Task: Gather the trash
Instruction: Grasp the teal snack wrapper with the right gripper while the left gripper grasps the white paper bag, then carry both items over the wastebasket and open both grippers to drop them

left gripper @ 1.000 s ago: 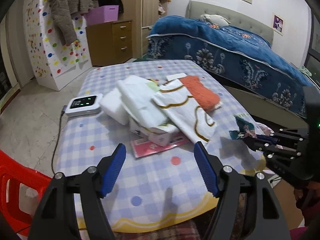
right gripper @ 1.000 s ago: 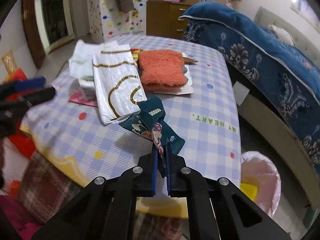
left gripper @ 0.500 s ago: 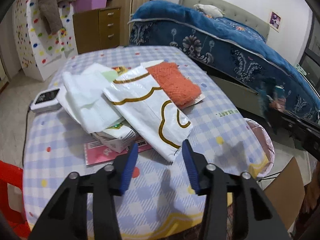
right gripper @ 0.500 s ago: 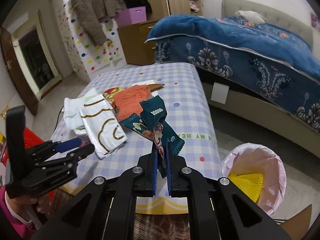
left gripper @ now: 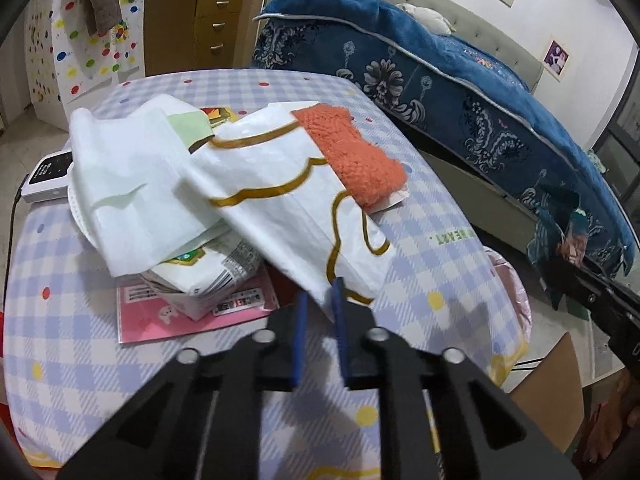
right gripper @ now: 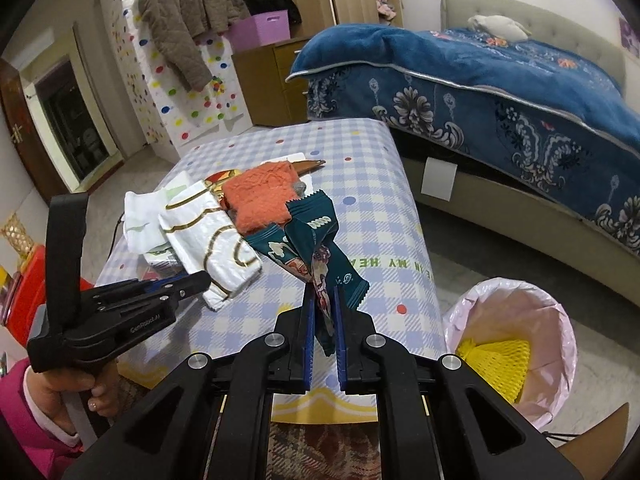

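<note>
My right gripper point(right gripper: 322, 300) is shut on dark green snack wrappers point(right gripper: 316, 240) and holds them in the air near the table's right edge, left of the pink-lined bin point(right gripper: 516, 344). The wrappers also show in the left wrist view point(left gripper: 568, 236). My left gripper point(left gripper: 320, 300) is nearly closed at the near edge of the white bag with gold lines point(left gripper: 296, 204); the bag's edge sits between its blue pads. It also shows in the right wrist view point(right gripper: 188, 284) at that bag point(right gripper: 212, 236).
On the checked table point(left gripper: 420, 240) lie an orange cloth point(left gripper: 352, 160), white tissue point(left gripper: 132, 184), a carton point(left gripper: 200, 276), a pink leaflet point(left gripper: 160, 316) and a small white device point(left gripper: 44, 176). The bin holds yellow foam net point(right gripper: 496, 364). A bed point(right gripper: 500, 92) stands behind.
My left gripper moved forward to the white bag and its jaws closed in. My right gripper carried the wrappers up and toward the bin side.
</note>
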